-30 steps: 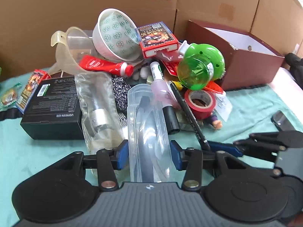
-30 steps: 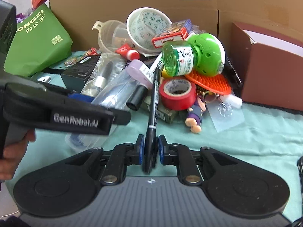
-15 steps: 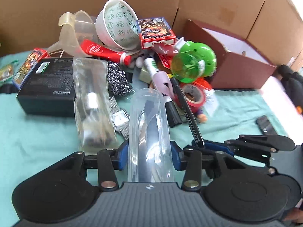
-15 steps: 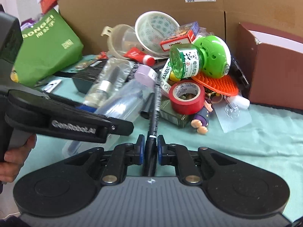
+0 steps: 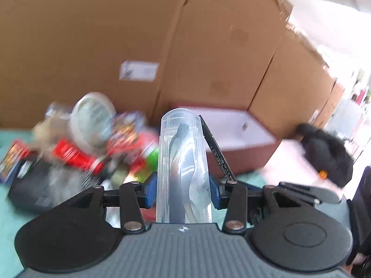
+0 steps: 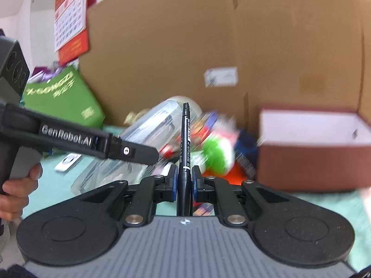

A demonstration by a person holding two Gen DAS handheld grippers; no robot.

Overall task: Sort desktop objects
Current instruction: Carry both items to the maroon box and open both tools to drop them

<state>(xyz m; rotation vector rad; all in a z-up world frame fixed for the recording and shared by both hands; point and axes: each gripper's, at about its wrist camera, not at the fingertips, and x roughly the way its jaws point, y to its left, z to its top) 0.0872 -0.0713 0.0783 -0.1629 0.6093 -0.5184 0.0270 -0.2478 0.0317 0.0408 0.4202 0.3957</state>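
Observation:
My left gripper (image 5: pixel 183 191) is shut on a clear plastic case (image 5: pixel 182 162) with a dark tool inside, held up in the air. My right gripper (image 6: pixel 184 180) is shut on a black marker pen (image 6: pixel 185 139) that points up and forward. The pen also shows in the left wrist view (image 5: pixel 216 151), just right of the case. The case shows in the right wrist view (image 6: pixel 153 125), held by the left gripper's arm (image 6: pixel 76 139). A maroon box (image 6: pixel 313 159) with a white inside stands at the right, also seen in the left wrist view (image 5: pixel 234 127).
A blurred pile of objects lies below: a white patterned bowl (image 5: pixel 92 115), a red tube (image 5: pixel 76 157), a green bottle (image 6: pixel 218 155), a black box (image 5: pixel 30 185). Cardboard walls (image 5: pixel 116 34) stand behind. A green bag (image 6: pixel 62 97) stands at the left. The cloth (image 6: pixel 324 203) is teal.
Both grippers have lifted and tilted up with the case and the pen; the pile has dropped low in both views and the maroon box now lies ahead.

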